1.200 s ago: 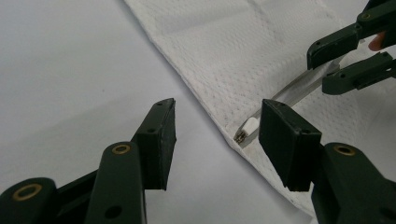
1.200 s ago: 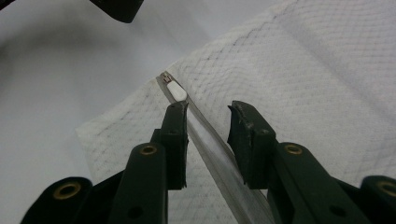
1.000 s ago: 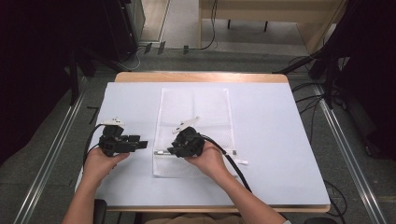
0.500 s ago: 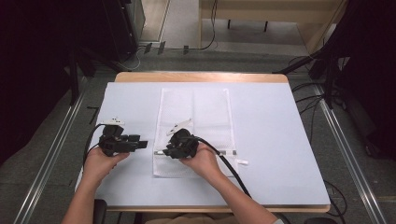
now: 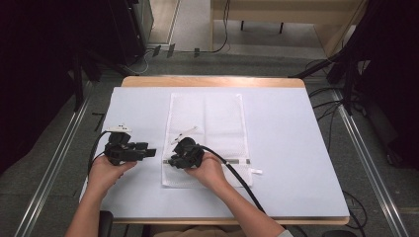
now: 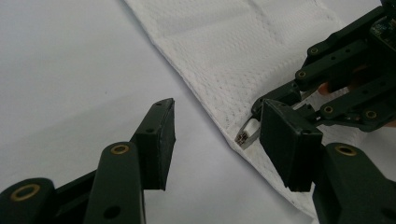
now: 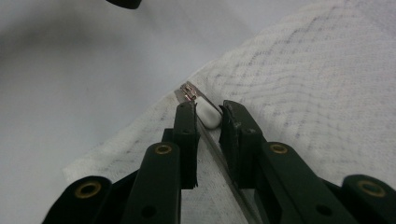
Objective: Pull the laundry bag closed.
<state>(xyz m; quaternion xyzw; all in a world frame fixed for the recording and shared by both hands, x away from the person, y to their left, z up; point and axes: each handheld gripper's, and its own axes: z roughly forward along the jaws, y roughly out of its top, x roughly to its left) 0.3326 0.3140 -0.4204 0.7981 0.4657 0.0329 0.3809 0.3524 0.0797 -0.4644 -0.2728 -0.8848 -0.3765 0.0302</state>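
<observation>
While the white mesh bag (image 5: 206, 133) lies flat along the middle of the white-covered surface (image 5: 296, 148), both hands work at its near left corner. The right hand-held gripper (image 5: 172, 161) sits on that corner, its jaws pointing toward the bag's left edge. In the right gripper view its jaws (image 7: 205, 122) have just been closing and now stand narrowly apart on either side of the small white zipper pull (image 7: 208, 115), which sits at the end of the zipper line close to the bag's edge. Whether the pads already press on the pull I cannot tell; a thin gap seems to show on both sides.

Just left of the bag, on the bare surface, the left hand-held gripper (image 5: 150, 151) hangs with its jaws wide apart and nothing between them, aimed at the same corner. In the left gripper view (image 6: 219, 140) the zipper pull (image 6: 247, 133) shows as a small white tab at the bag's (image 6: 243, 51) edge, with the right hand-held gripper's jaws reaching onto it from the bag's side. A black cable (image 5: 237, 177) trails from the right hand-held gripper across the near end of the bag.
</observation>
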